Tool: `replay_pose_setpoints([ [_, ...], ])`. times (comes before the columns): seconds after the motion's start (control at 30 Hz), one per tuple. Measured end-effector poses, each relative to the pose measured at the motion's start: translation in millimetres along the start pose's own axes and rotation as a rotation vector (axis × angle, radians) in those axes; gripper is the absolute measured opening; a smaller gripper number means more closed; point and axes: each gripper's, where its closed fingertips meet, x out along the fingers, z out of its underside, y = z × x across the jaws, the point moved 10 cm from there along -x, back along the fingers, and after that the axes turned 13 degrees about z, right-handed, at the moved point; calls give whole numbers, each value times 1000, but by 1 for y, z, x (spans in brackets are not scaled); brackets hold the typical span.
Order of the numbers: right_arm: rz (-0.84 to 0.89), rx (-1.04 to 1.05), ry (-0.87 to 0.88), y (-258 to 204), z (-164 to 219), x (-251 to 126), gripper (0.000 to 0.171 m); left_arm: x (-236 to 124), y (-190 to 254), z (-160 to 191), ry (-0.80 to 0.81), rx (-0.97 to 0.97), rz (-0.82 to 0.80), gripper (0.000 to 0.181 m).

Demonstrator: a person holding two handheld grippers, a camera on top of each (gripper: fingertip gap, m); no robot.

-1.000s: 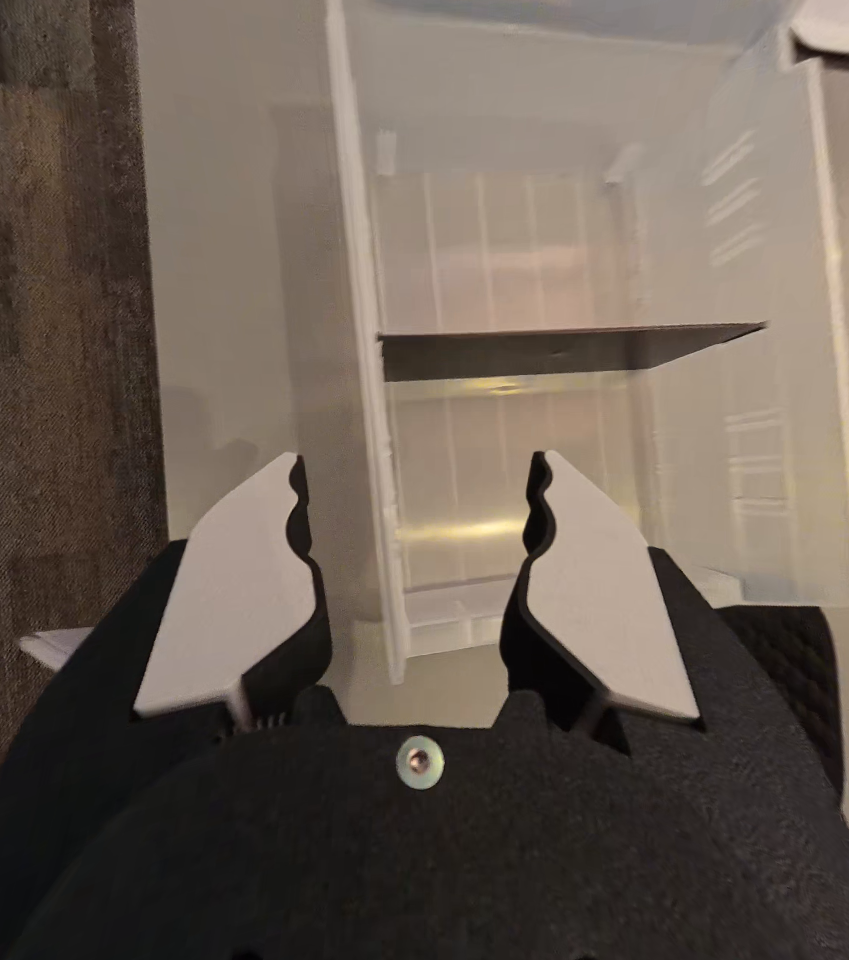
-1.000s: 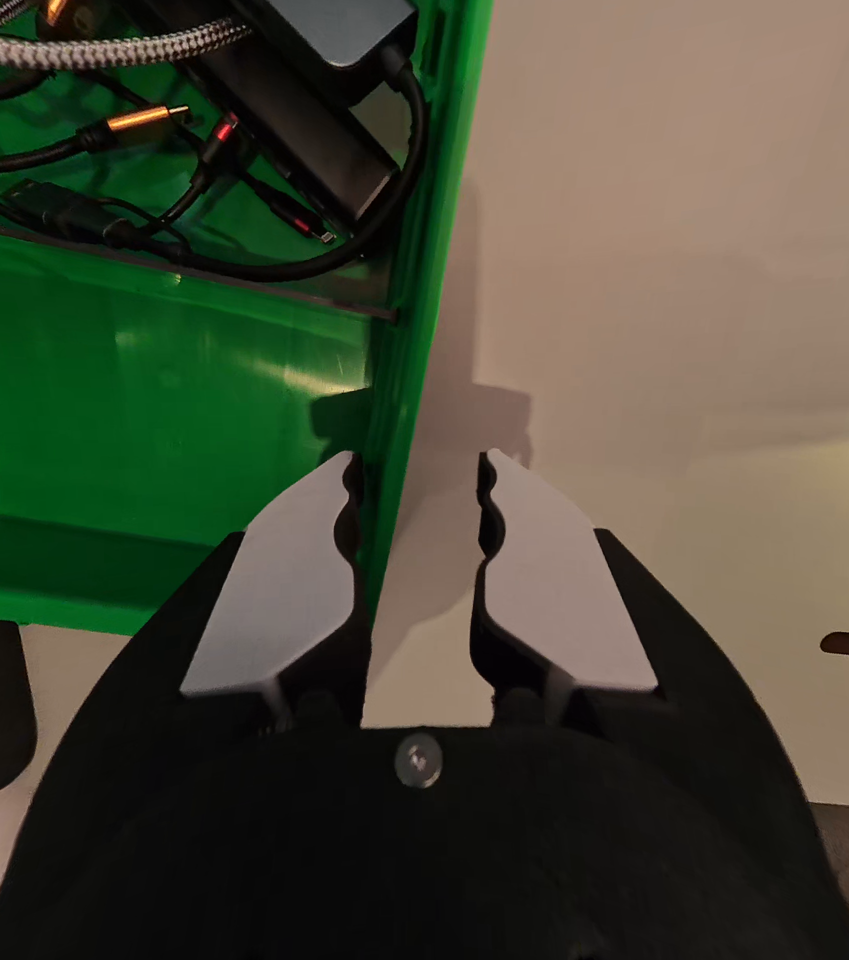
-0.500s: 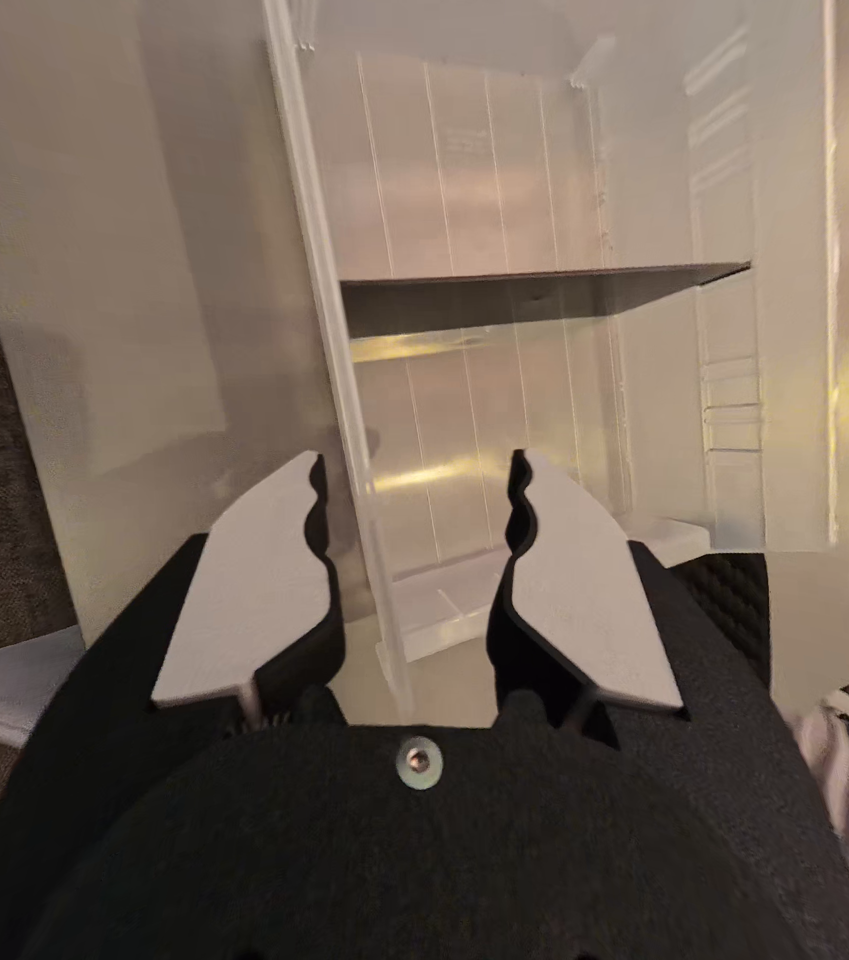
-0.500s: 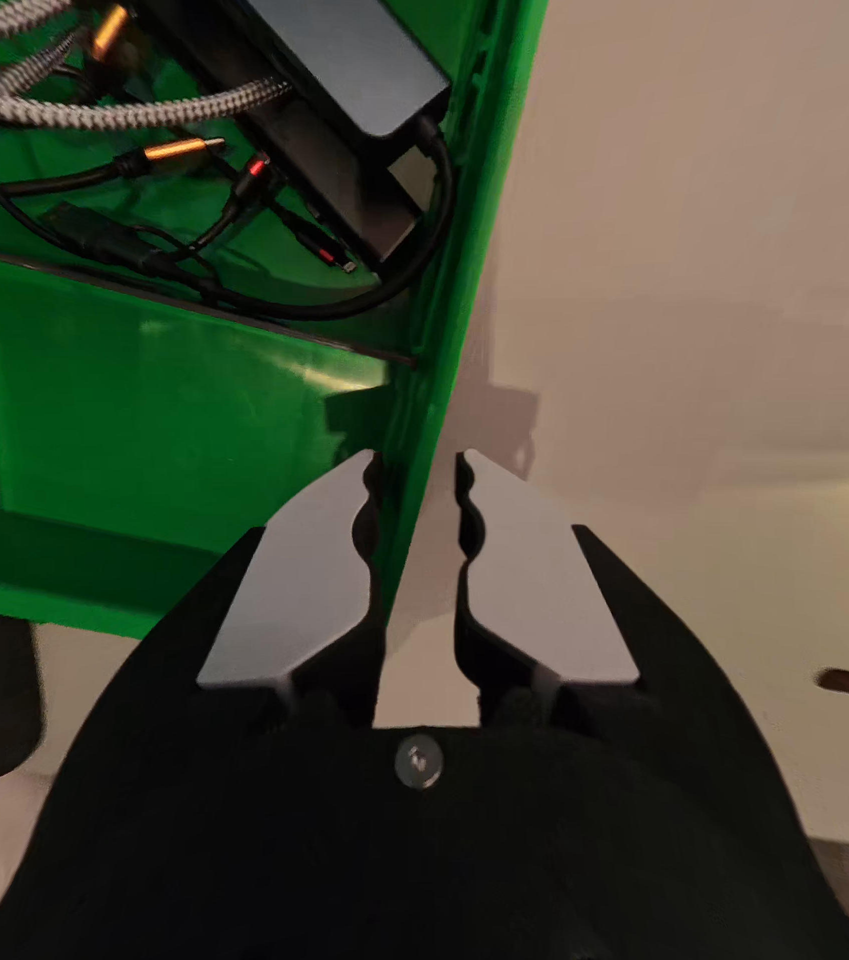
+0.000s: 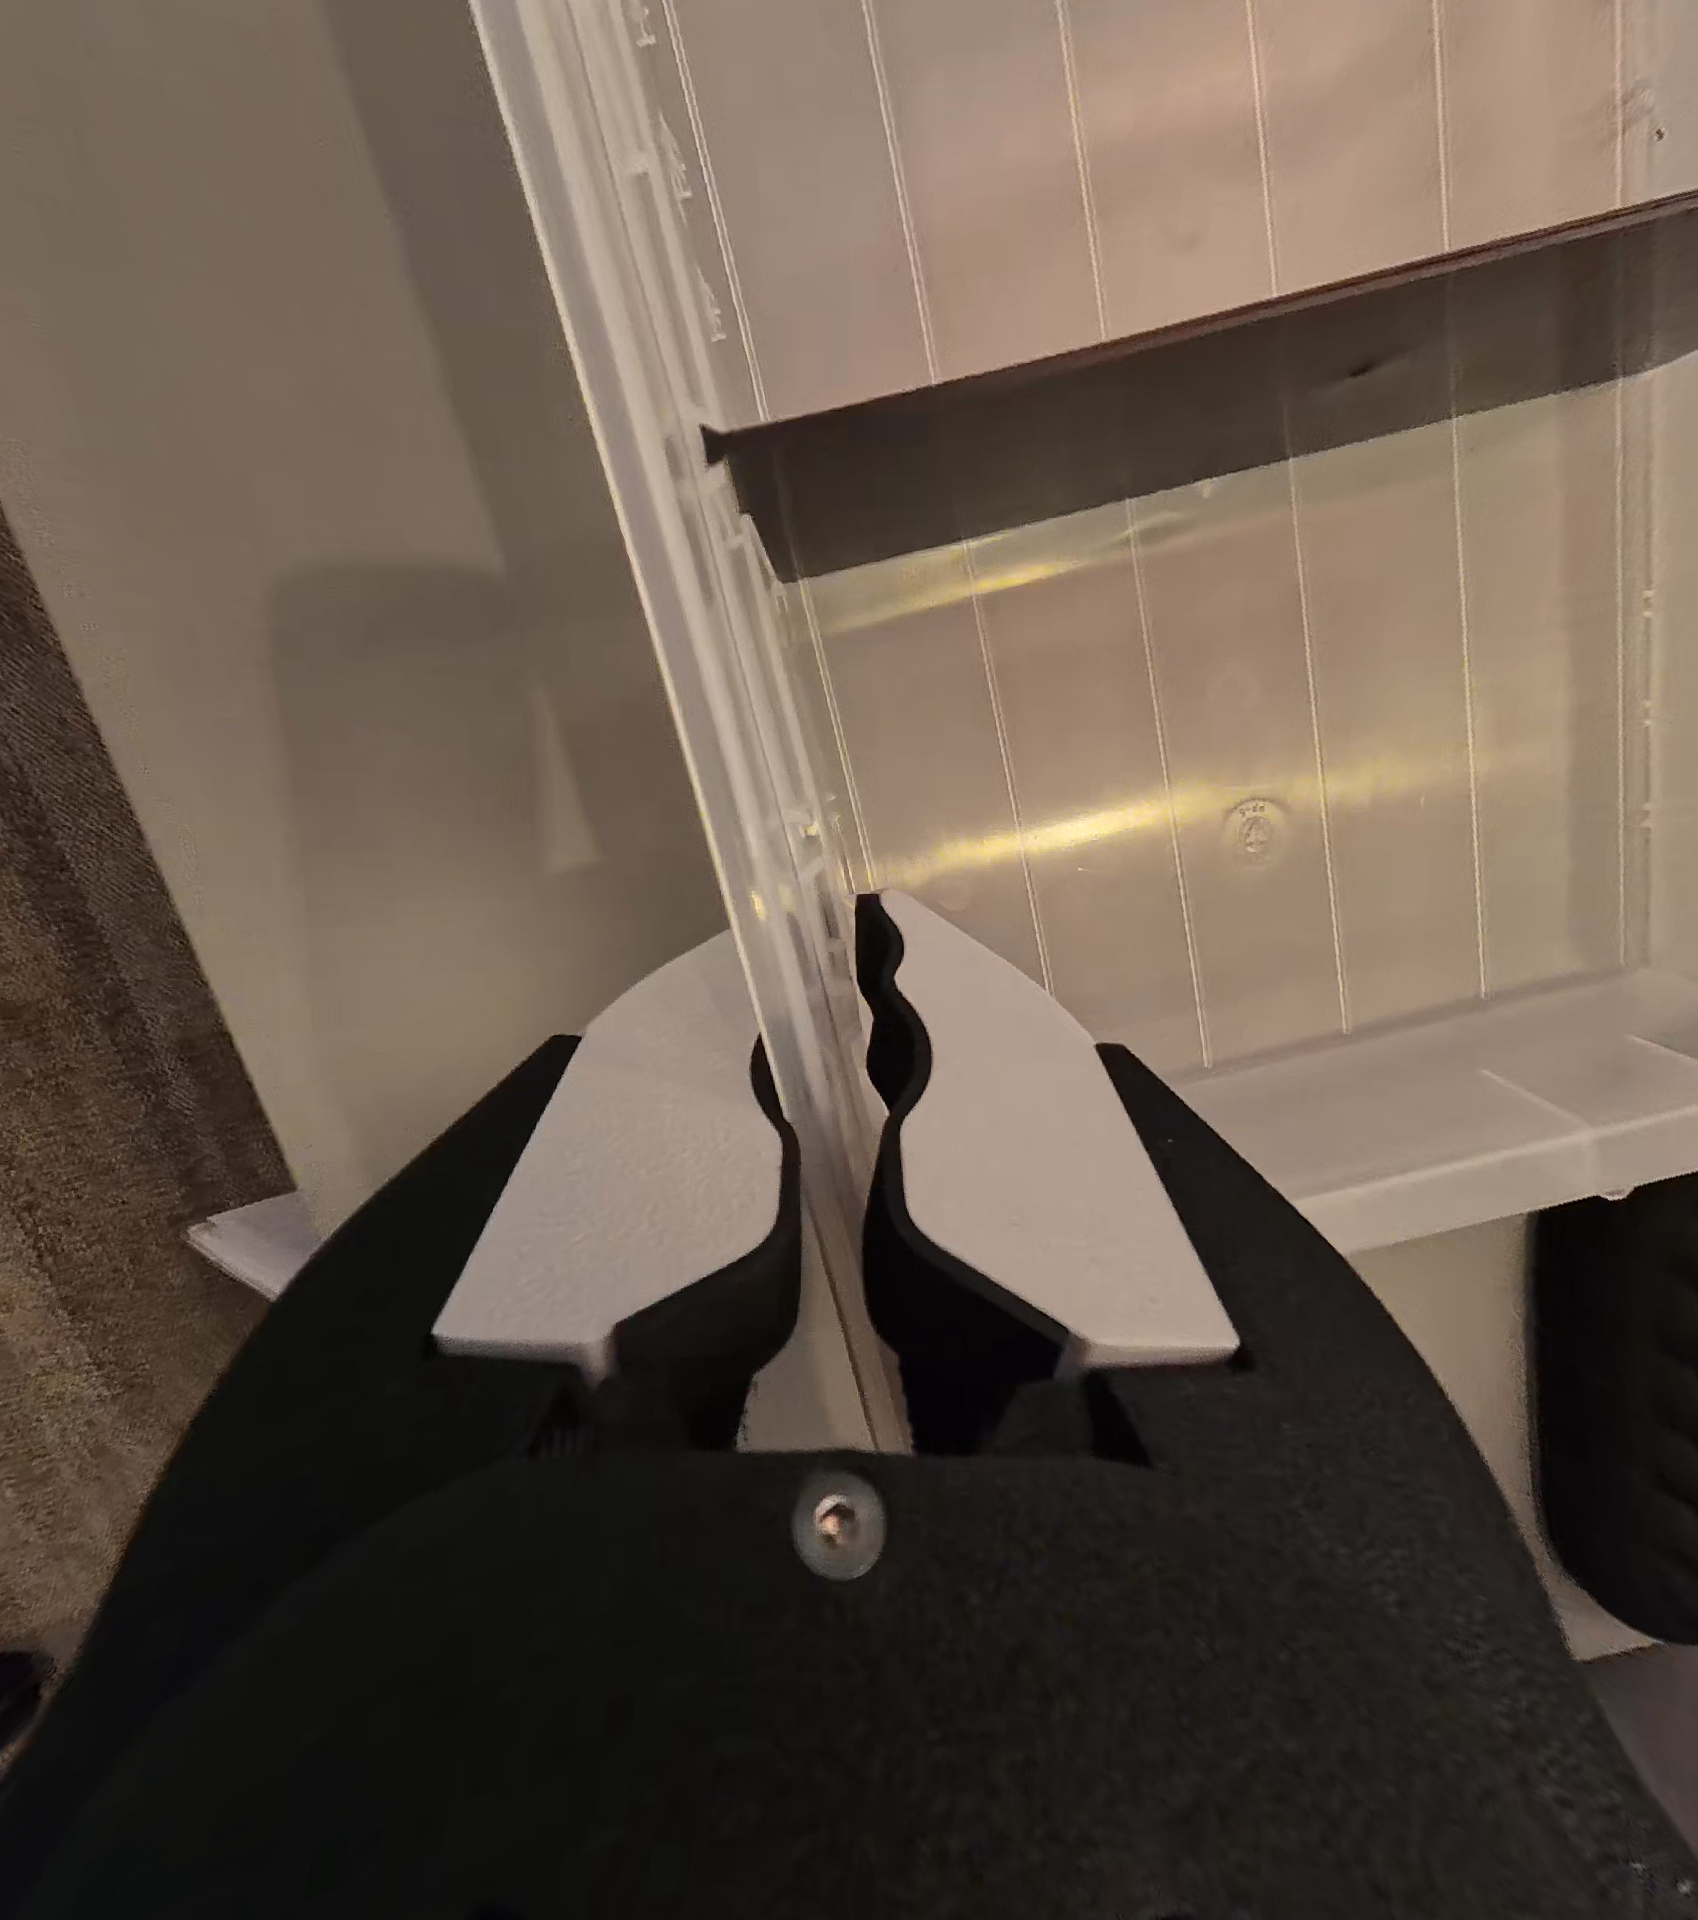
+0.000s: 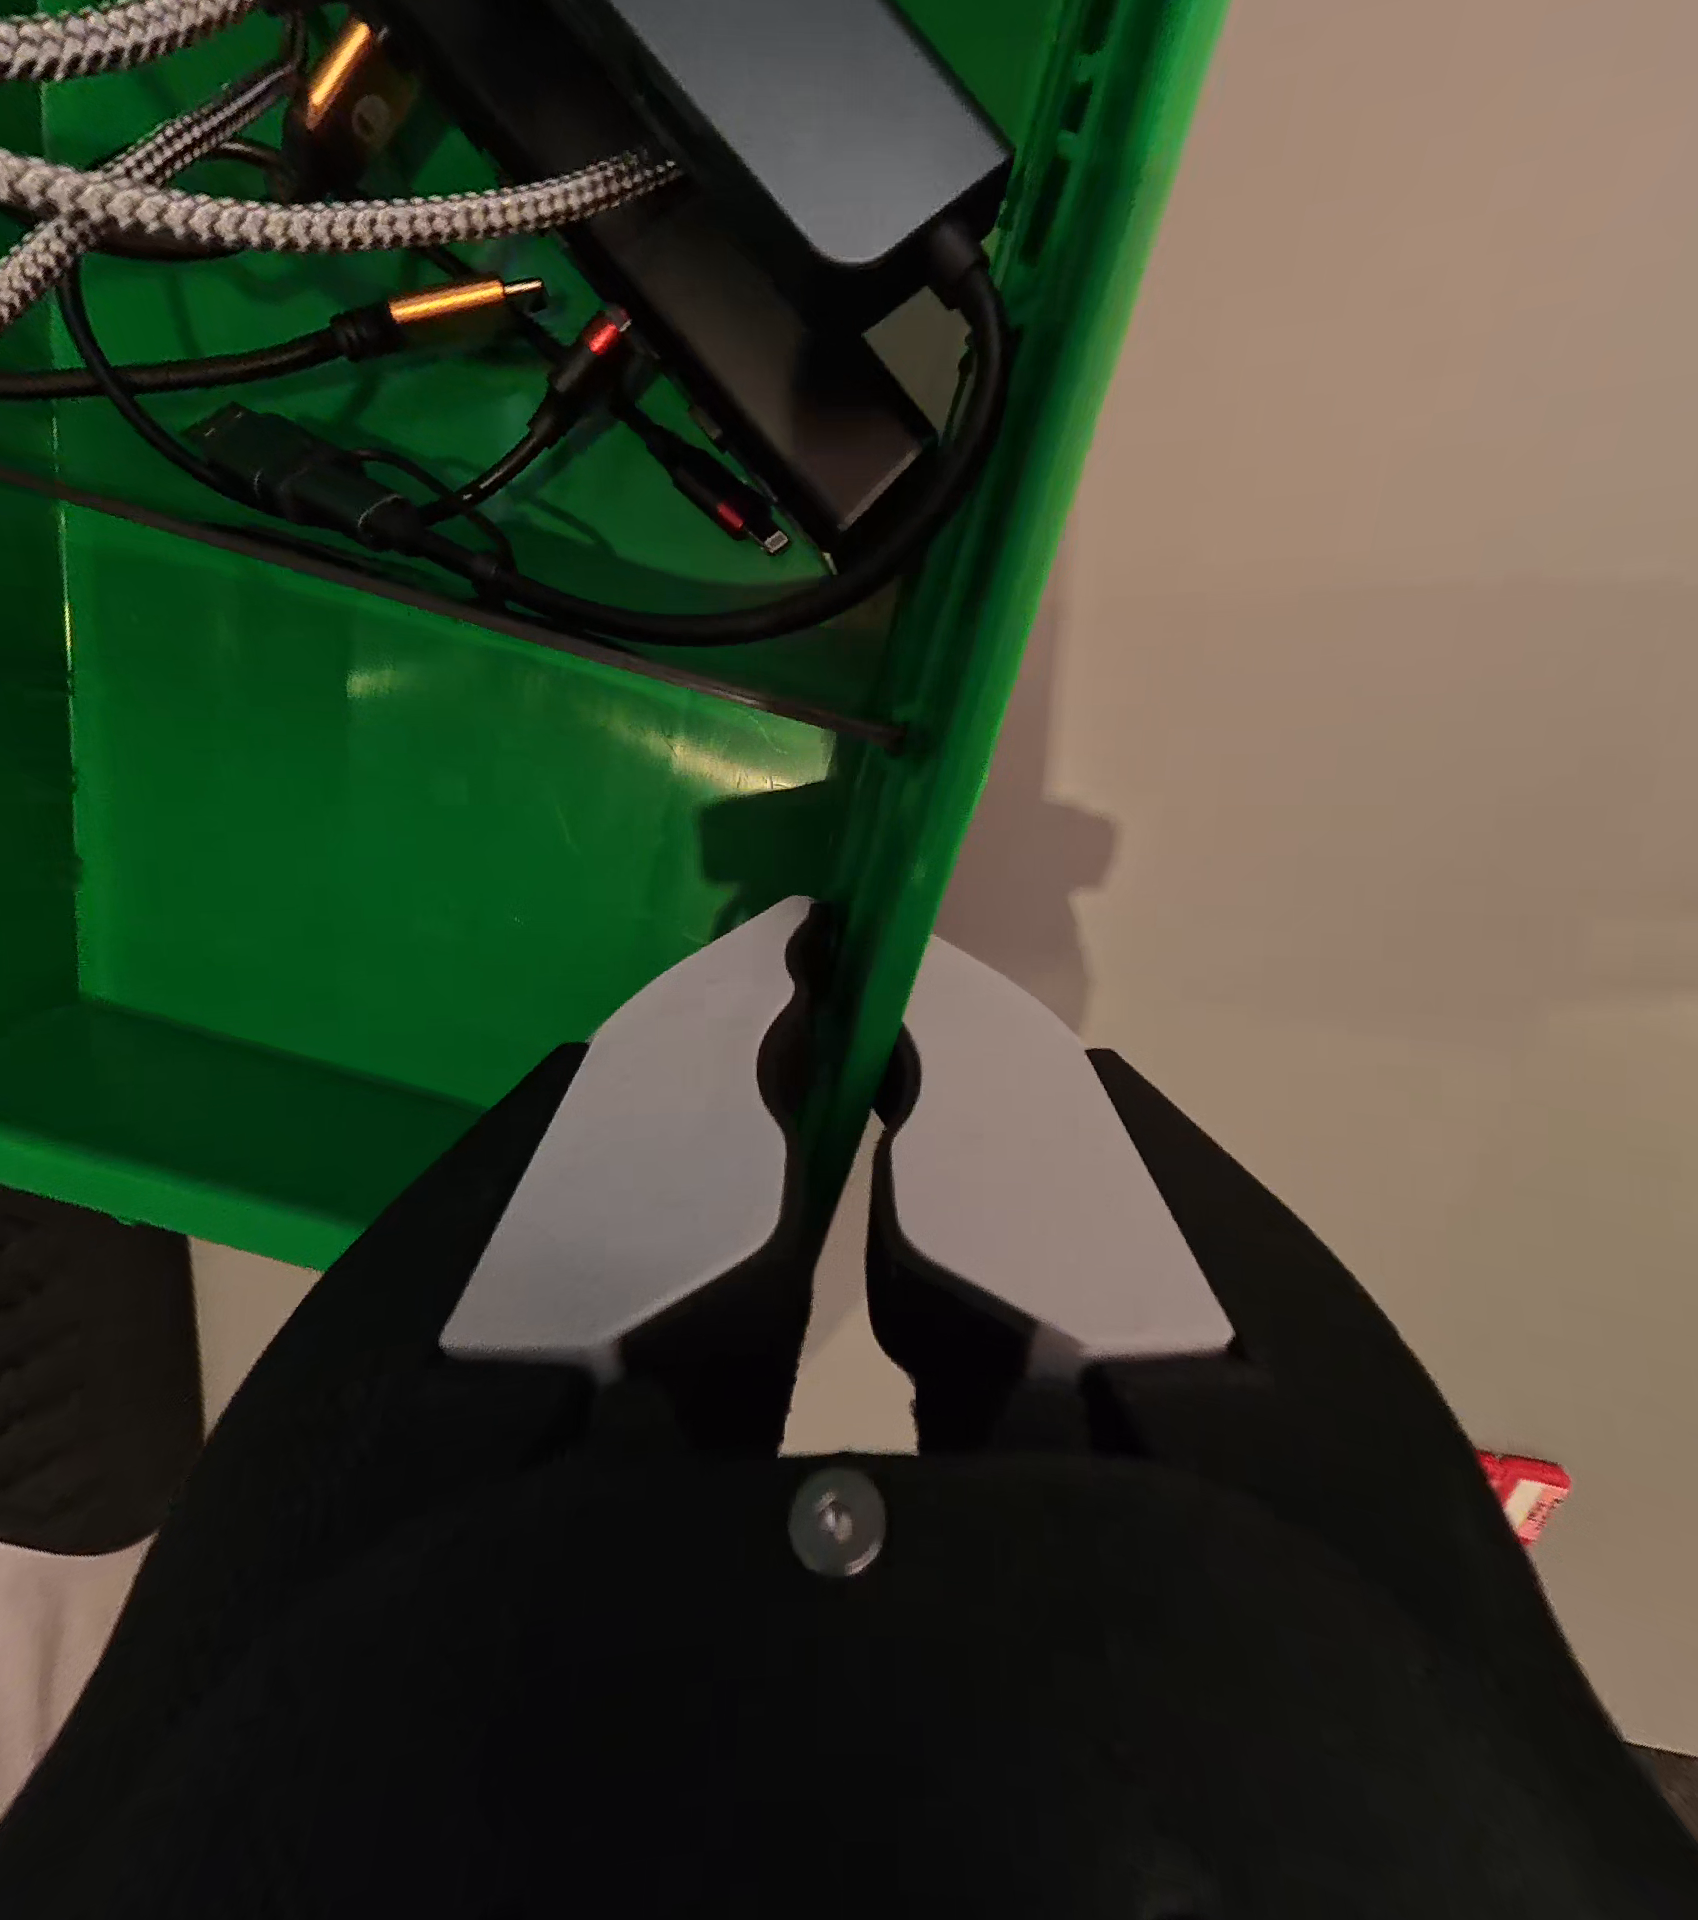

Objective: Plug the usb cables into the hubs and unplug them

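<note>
In the right wrist view a green plastic bin (image 6: pixel 970 582) holds grey USB hubs (image 6: pixel 824 135) and a tangle of cables: a grey braided cable (image 6: pixel 232 229), black cables with a gold plug (image 6: pixel 450 303) and red-tipped plugs (image 6: pixel 606 335). My right gripper (image 6: pixel 850 935) is shut on the green bin's right wall. In the left wrist view a clear plastic bin (image 5: pixel 1240 727) with a dark divider (image 5: pixel 1136 416) stands empty. My left gripper (image 5: pixel 814 925) is shut on the clear bin's left wall.
Both bins sit on a white table (image 6: pixel 1447 727). A black textured pad (image 5: pixel 1676 1403) lies right of the clear bin's near edge; another dark pad (image 6: pixel 14 1382) lies under the green bin's near edge. A small red object (image 6: pixel 1531 1496) lies at the right. Carpet (image 5: pixel 14 935) shows at left. My hands' fingertips stand some 90 cm from each other.
Both grippers moved forward over the bin walls and closed: the left on the clear bin's left wall, the right on the green bin's right wall.
</note>
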Motion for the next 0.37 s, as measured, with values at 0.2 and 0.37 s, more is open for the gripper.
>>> replay_pose_setpoints([
  [0.2, 30, 21, 9, -31, -4, -4, 6, 20, 49, -15, -2, 16, 9, 7],
  [0.37, 38, -2, 24, -61, -12, -6, 6, 41, 100, -29, 20, 31, 14, 11],
])
